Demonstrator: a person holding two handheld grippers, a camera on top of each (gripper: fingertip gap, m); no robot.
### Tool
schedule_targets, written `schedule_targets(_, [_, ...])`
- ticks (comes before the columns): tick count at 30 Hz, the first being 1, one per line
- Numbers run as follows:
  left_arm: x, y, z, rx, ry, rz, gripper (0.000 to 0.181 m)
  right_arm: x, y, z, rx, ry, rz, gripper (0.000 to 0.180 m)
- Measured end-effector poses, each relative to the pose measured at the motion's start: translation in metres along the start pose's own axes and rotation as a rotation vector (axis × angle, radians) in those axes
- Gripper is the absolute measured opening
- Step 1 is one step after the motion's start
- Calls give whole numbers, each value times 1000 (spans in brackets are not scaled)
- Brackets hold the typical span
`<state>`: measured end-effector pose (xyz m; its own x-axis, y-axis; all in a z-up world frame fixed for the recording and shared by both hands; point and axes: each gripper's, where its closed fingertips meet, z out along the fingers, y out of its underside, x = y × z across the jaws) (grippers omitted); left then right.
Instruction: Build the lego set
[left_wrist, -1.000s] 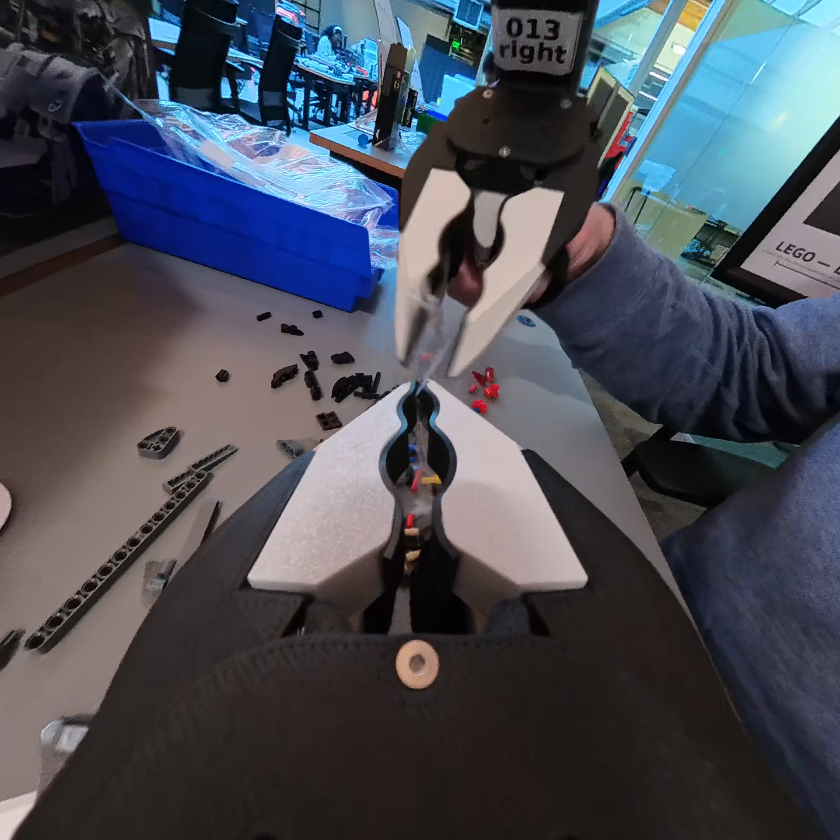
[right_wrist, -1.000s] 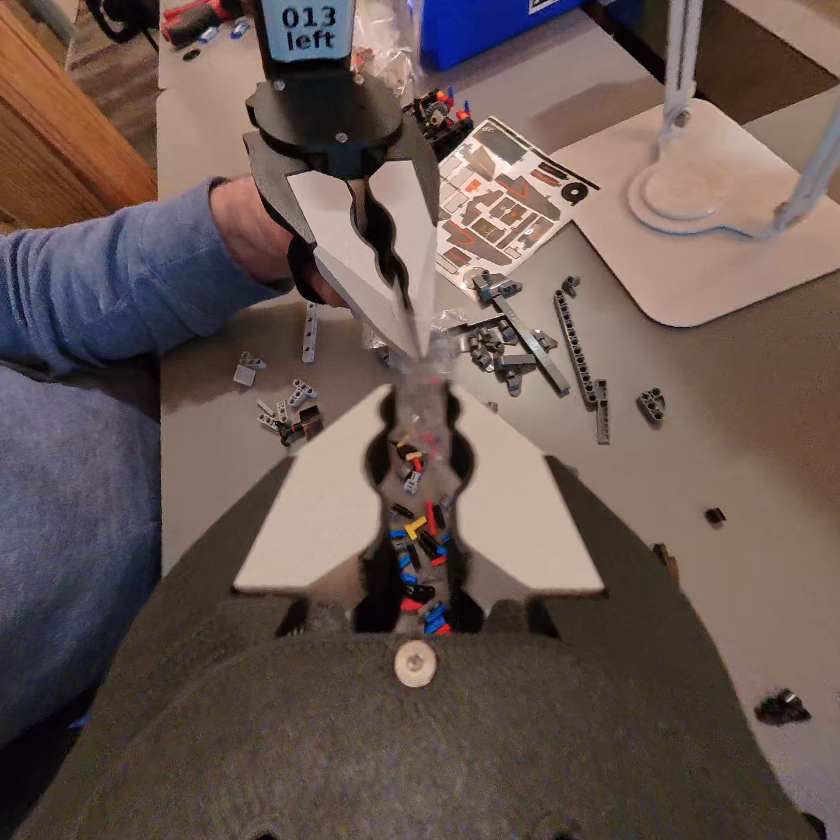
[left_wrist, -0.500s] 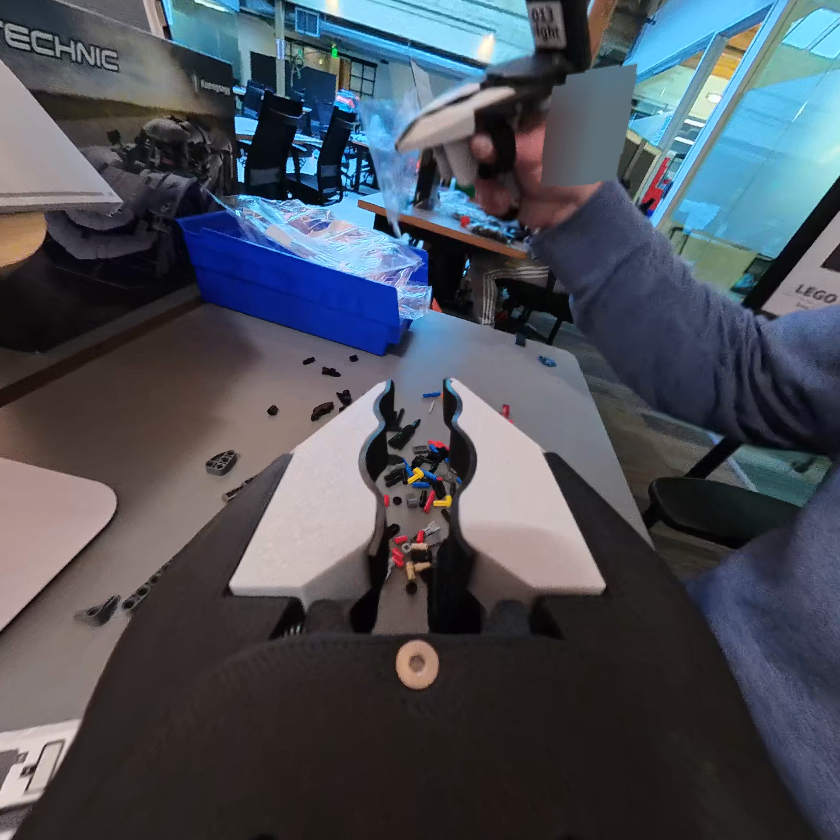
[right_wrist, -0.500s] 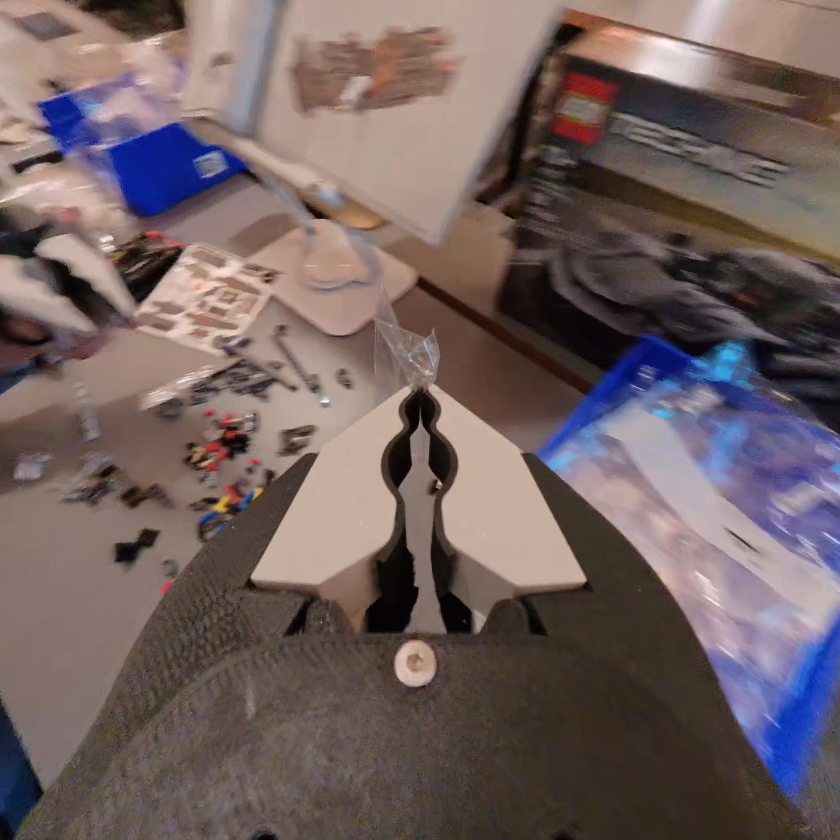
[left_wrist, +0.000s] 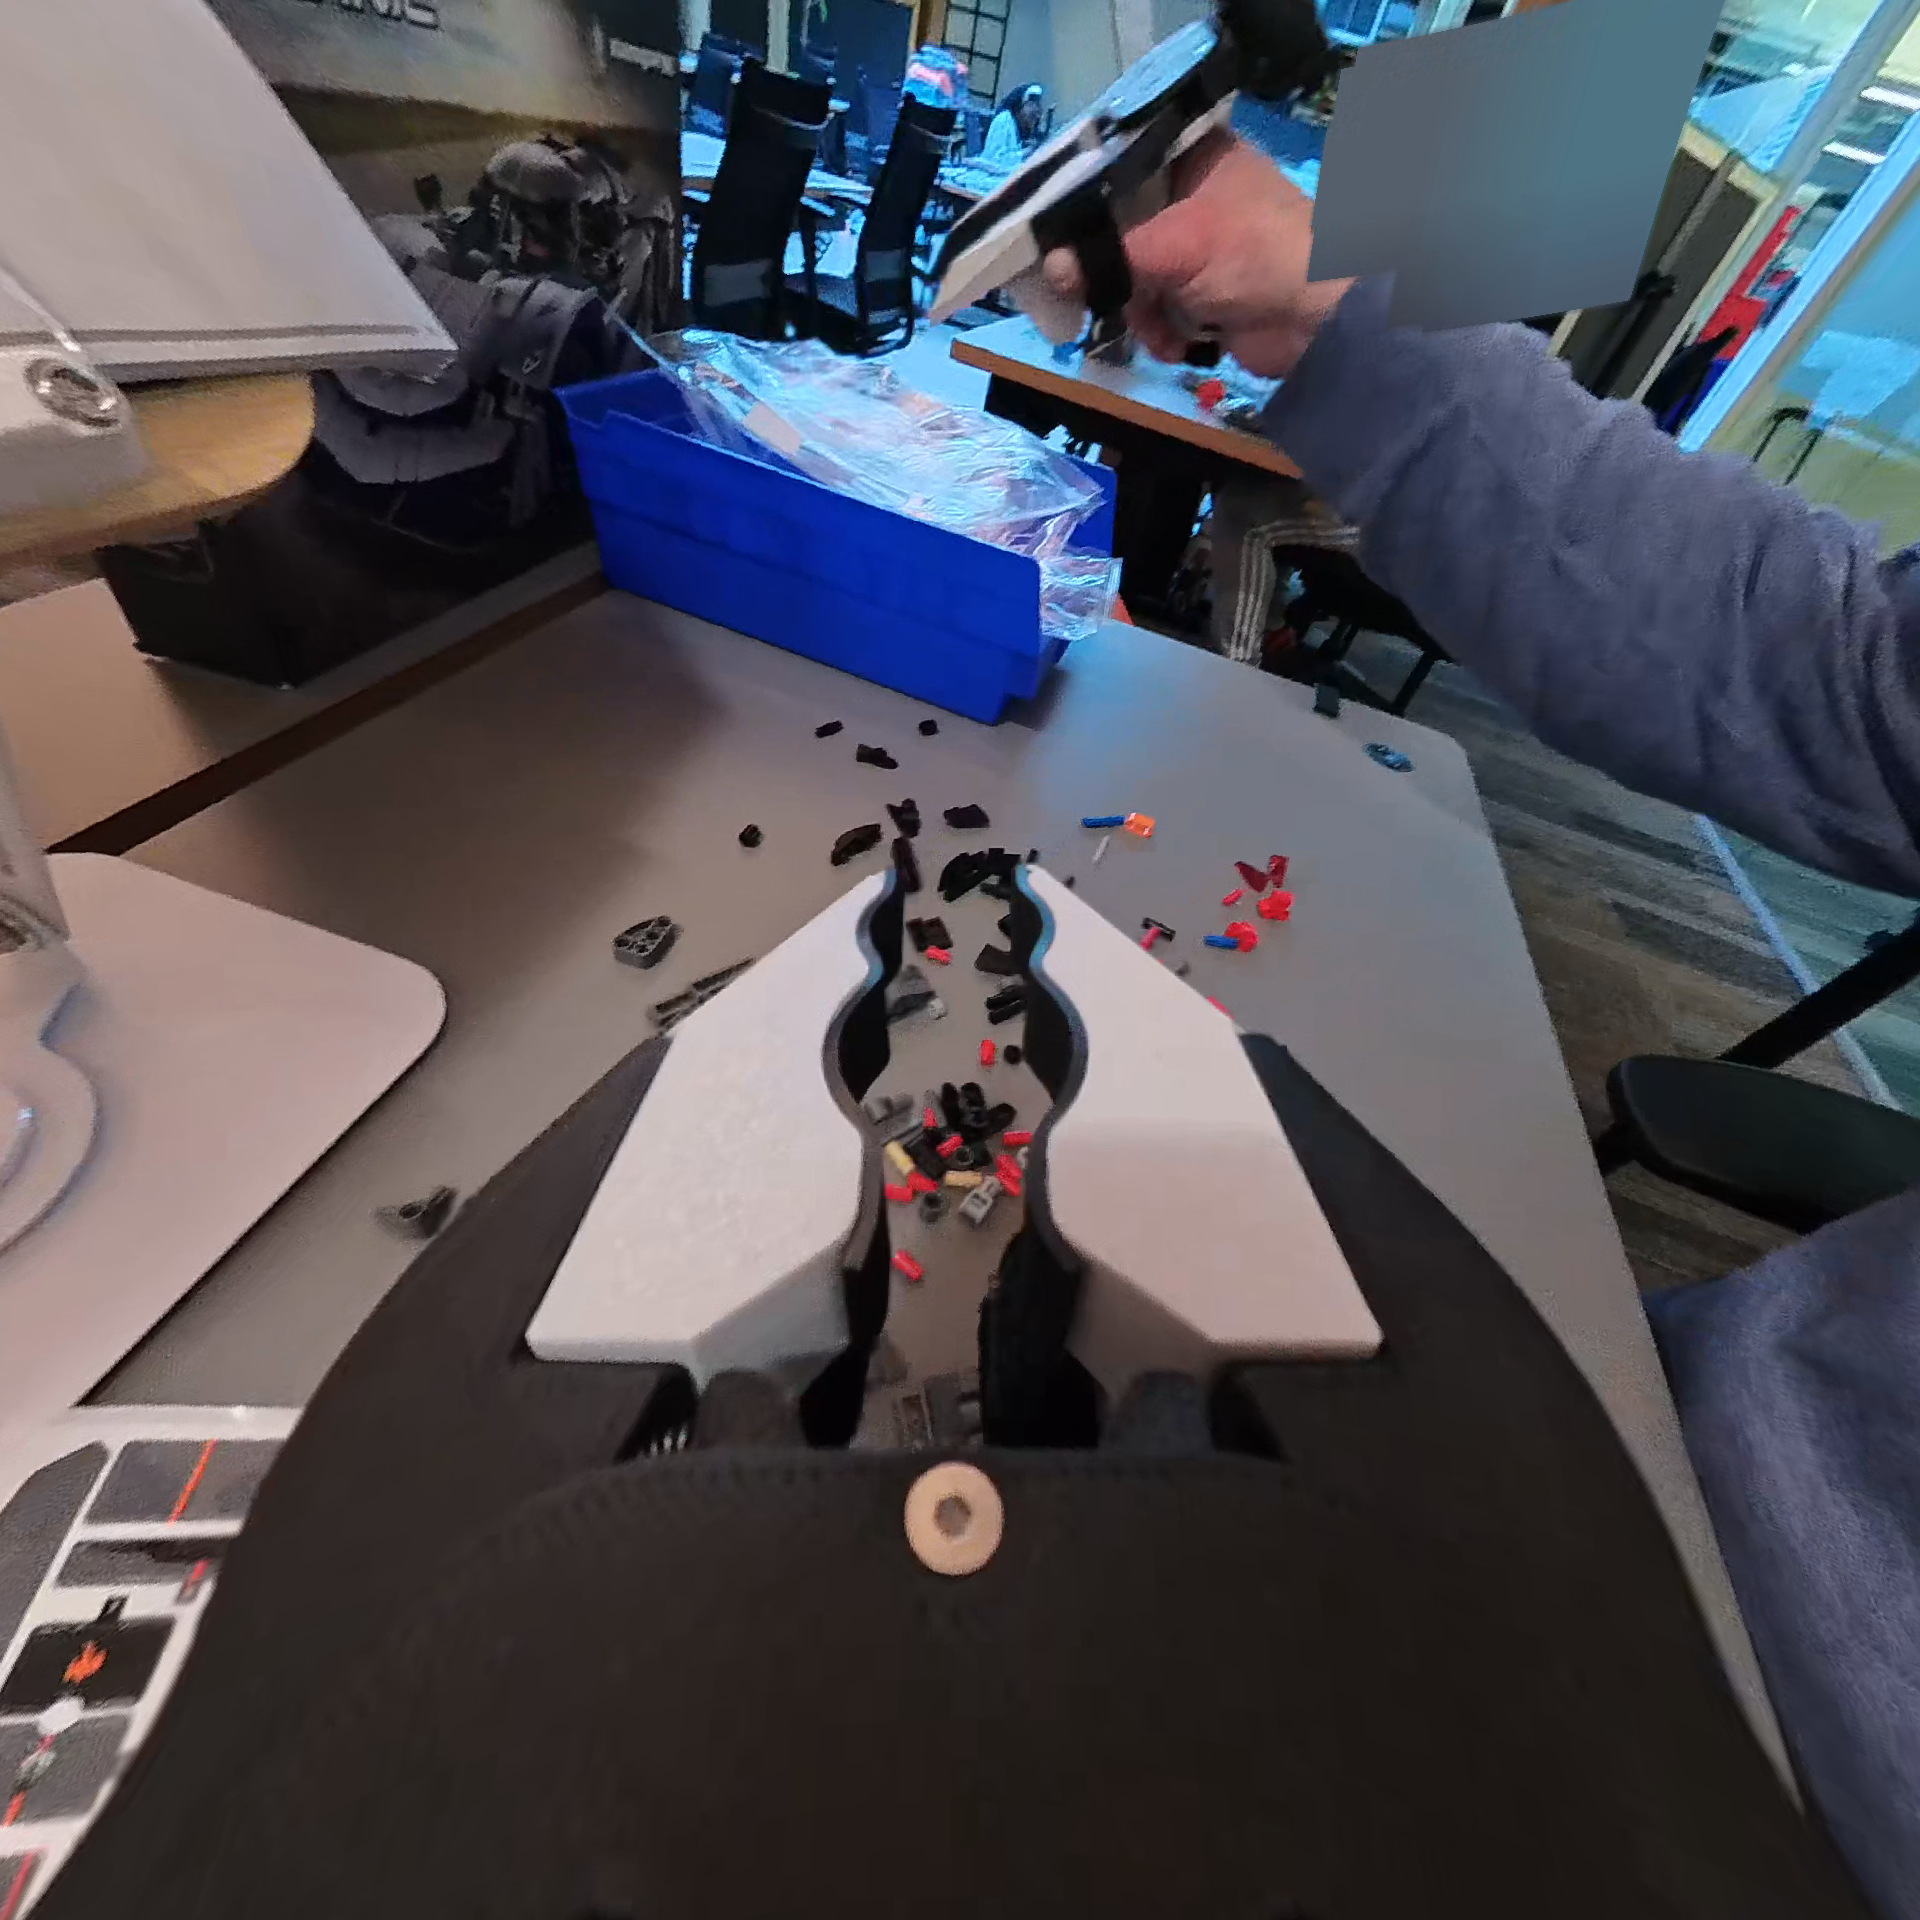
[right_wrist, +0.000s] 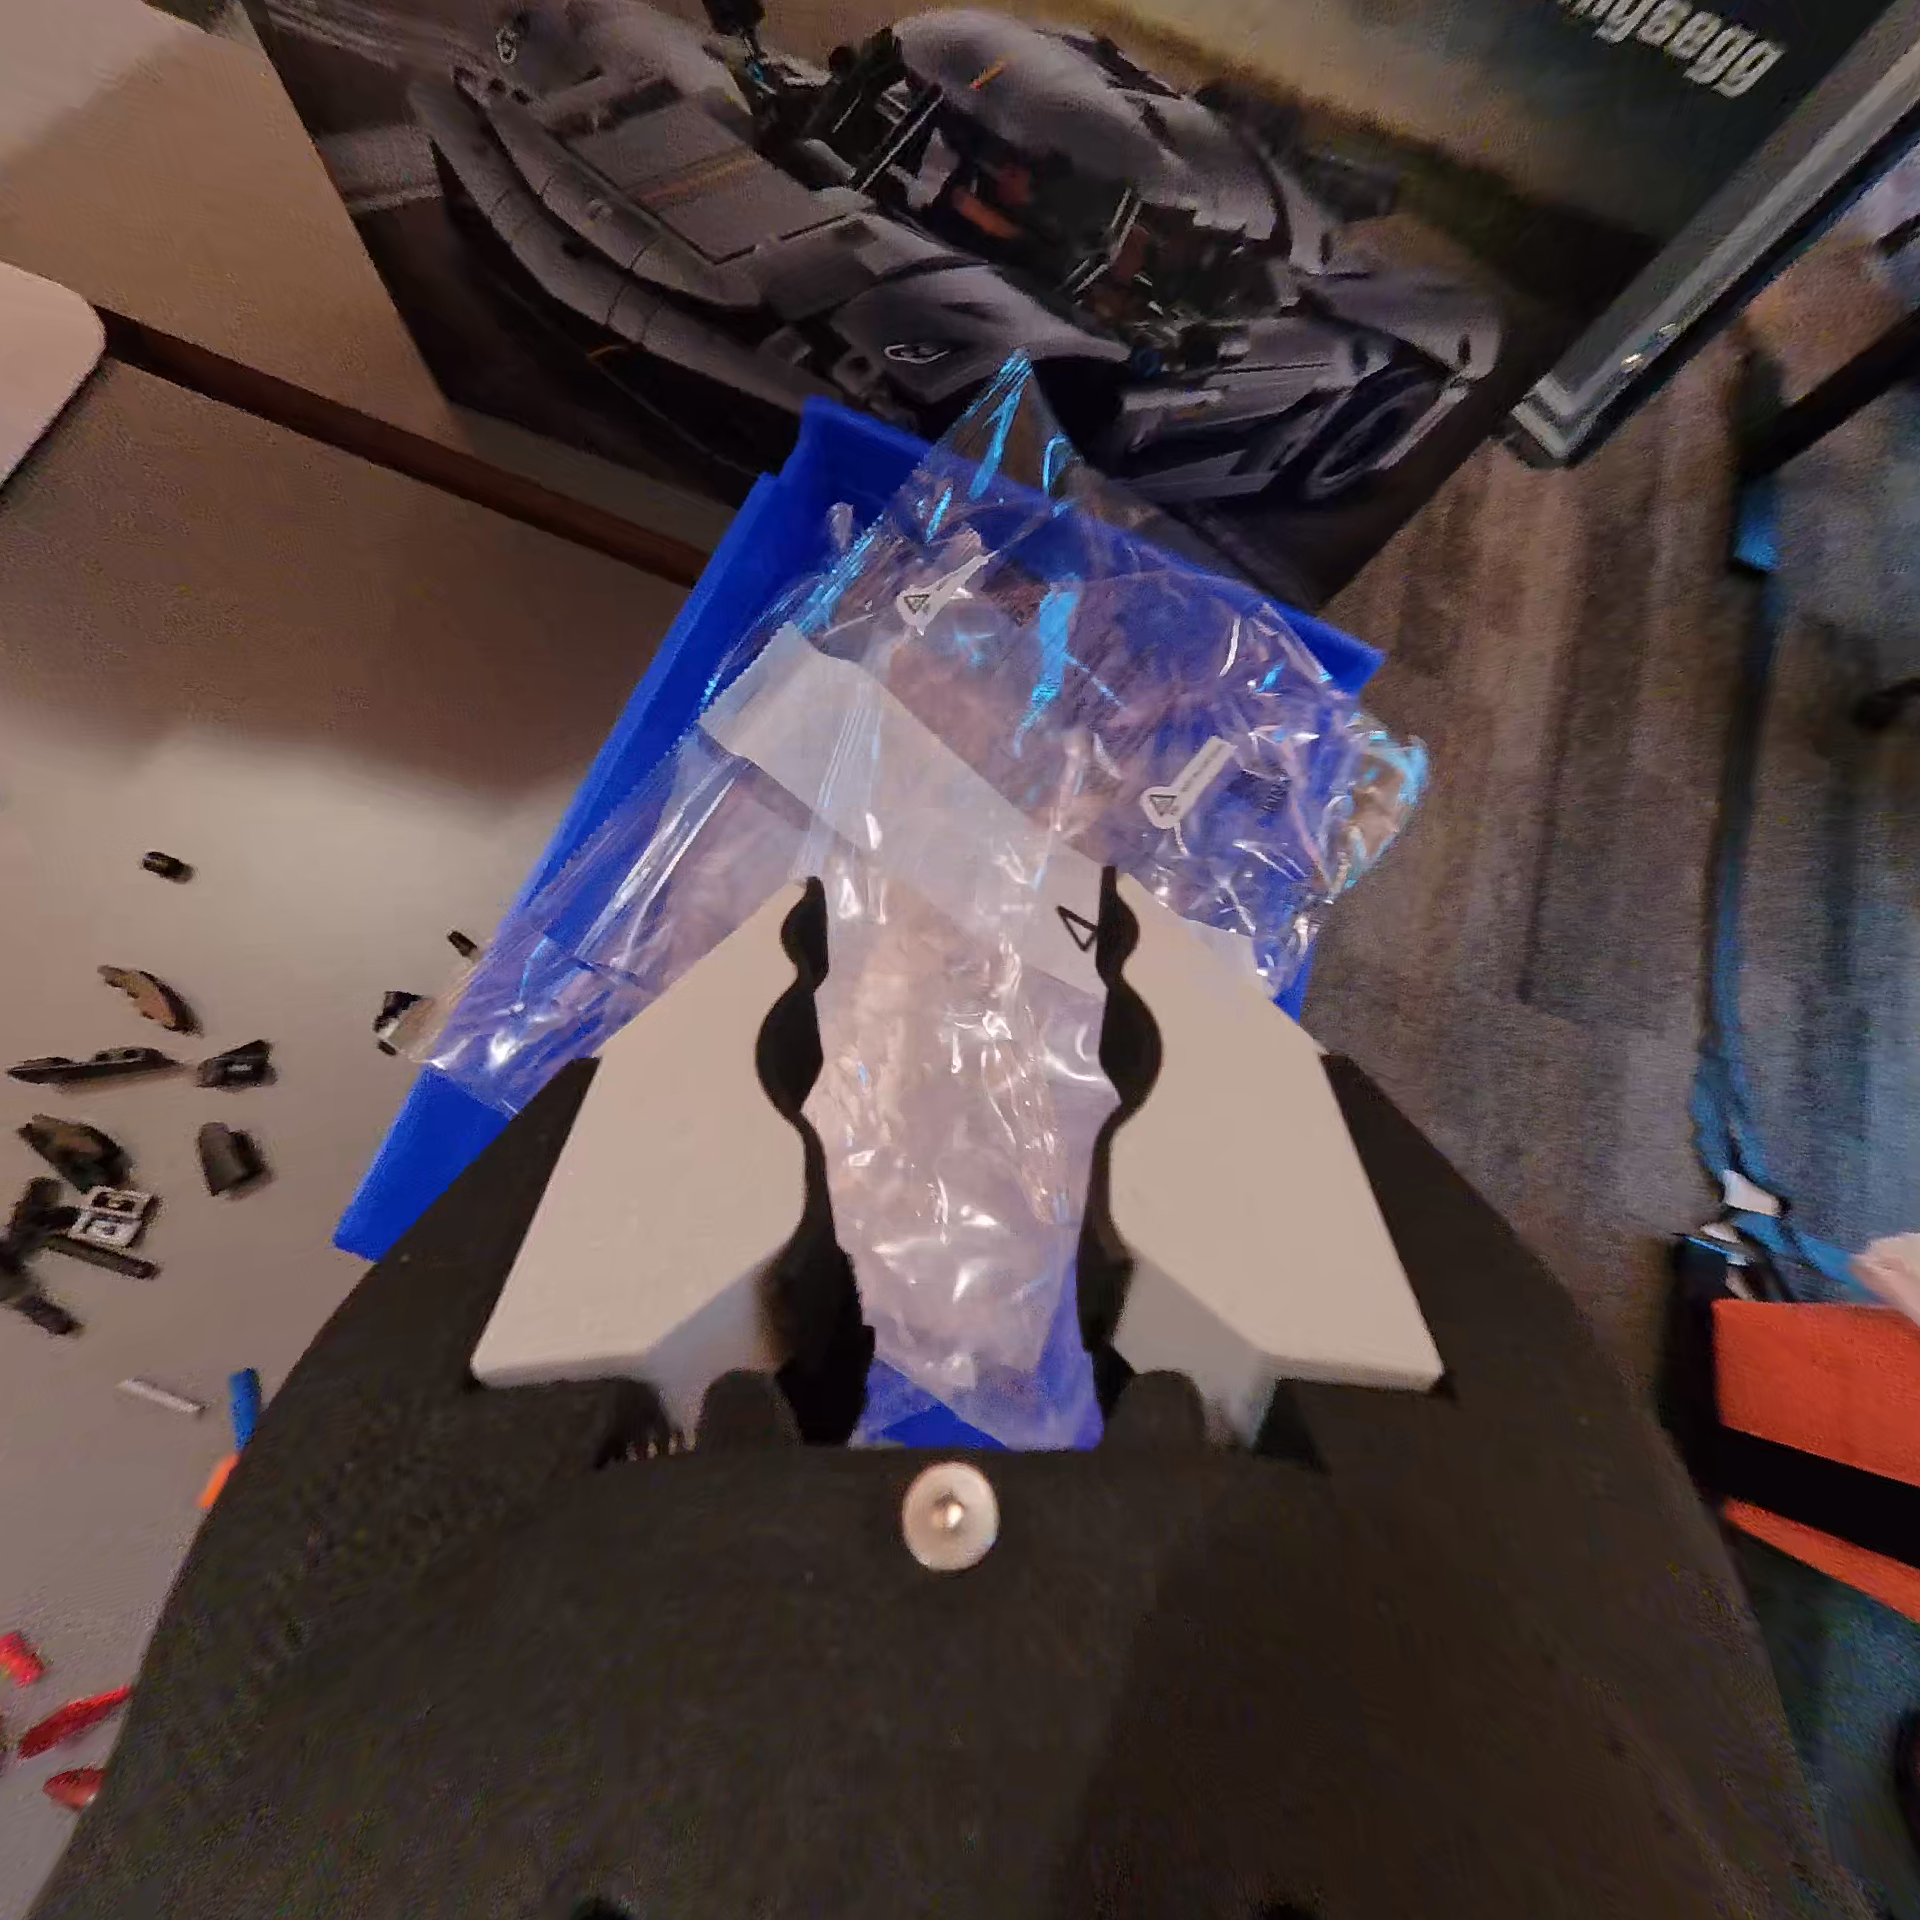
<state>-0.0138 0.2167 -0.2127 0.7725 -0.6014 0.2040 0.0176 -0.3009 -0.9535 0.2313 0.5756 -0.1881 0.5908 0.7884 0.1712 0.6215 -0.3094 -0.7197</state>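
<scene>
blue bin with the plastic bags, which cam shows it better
The right wrist view: the blue bin sits straight ahead, close, with the clear bags piled in it. The left wrist view shows the same bin farther off at the table's far edge.

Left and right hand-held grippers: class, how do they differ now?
The left hand-held gripper hangs over scattered lego pieces; the right hand-held gripper over the blue bin of plastic bags. The left's gap is narrower than the right's. Both are open and empty.
</scene>
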Motion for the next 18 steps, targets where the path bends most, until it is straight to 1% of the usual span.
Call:
schedule_targets(1, [-3, 0, -1, -4, -9, -4, 18, 3, 0, -3, -1, 21, -18, 41])
schedule_targets(4, [-7, -1, -2, -13, -36, 3, 18, 11, -5, -17, 42, 103, -98, 7])
schedule_targets(5, [-7, 1, -3, -26, -43, 13, 18, 11, -8, -25, 66, 134, -124, 0])
schedule_targets(7, [-7, 7, -4, -65, -63, 35, 18, -6, -19, -44, 122, 168, -189, 0])
schedule_targets(8, [-8, 12, -5, -90, -78, 48, 18, -22, -26, -54, 157, 160, -220, 0])
schedule_targets(9, [-9, 15, -6, -111, -97, 57, 18, -49, -32, -62, 198, 103, -244, 0])
schedule_targets(10, [-10, 18, -7, -123, -111, 63, 17, -87, -37, -68, 239, 0, -274, 3])
schedule_targets(12, [-10, 21, -9, -132, -120, 70, 16, -169, -34, -72, 259, -228, -347, 19])
schedule_targets(15, [-10, 28, -11, -162, -135, 80, 16, -283, -1, -62, 197, -519, -484, 14])
schedule_targets(18, [-10, 38, -12, -182, -141, 80, 16, -355, 35, -35, 101, -682, -546, 12])
